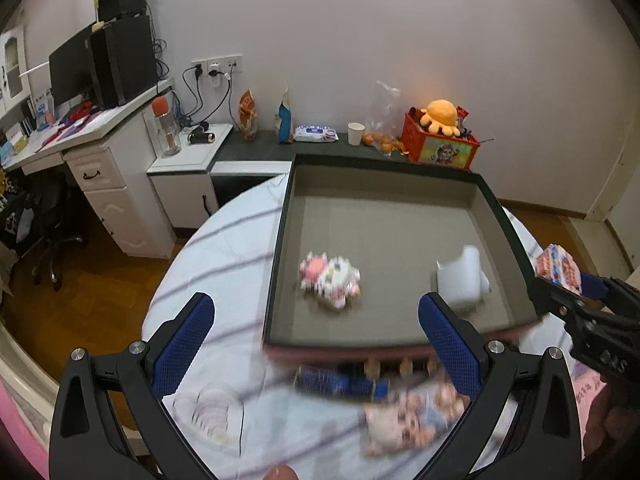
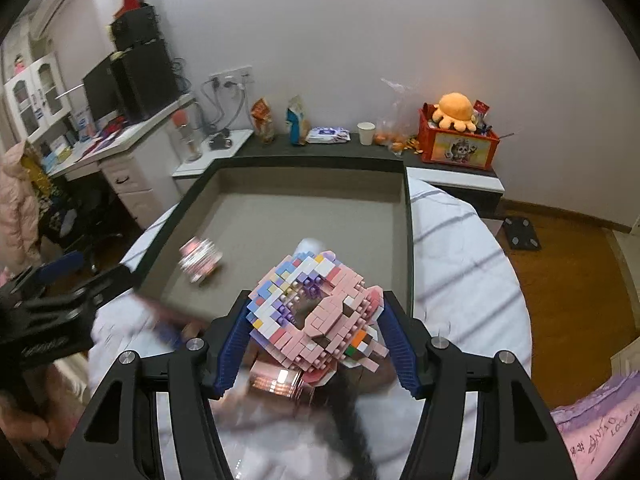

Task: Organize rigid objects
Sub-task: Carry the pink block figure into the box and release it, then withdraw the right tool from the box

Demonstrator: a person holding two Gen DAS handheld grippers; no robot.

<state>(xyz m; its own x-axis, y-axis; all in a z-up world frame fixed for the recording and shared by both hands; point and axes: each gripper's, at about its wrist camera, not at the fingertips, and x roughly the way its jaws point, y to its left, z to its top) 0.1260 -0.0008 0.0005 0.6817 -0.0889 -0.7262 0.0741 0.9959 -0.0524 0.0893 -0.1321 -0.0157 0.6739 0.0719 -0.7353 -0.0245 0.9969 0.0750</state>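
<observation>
Pink brick model (image 2: 316, 312) gripped, base blurred

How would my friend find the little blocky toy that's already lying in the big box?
Look for the large shallow dark-rimmed cardboard box lying on the white striped sheet. On its grey floor lie two things: a plain white plastic container and, to its left, the small pink-and-white toy built of tiny bricks. It is the only colourful, bumpy thing inside.
</observation>
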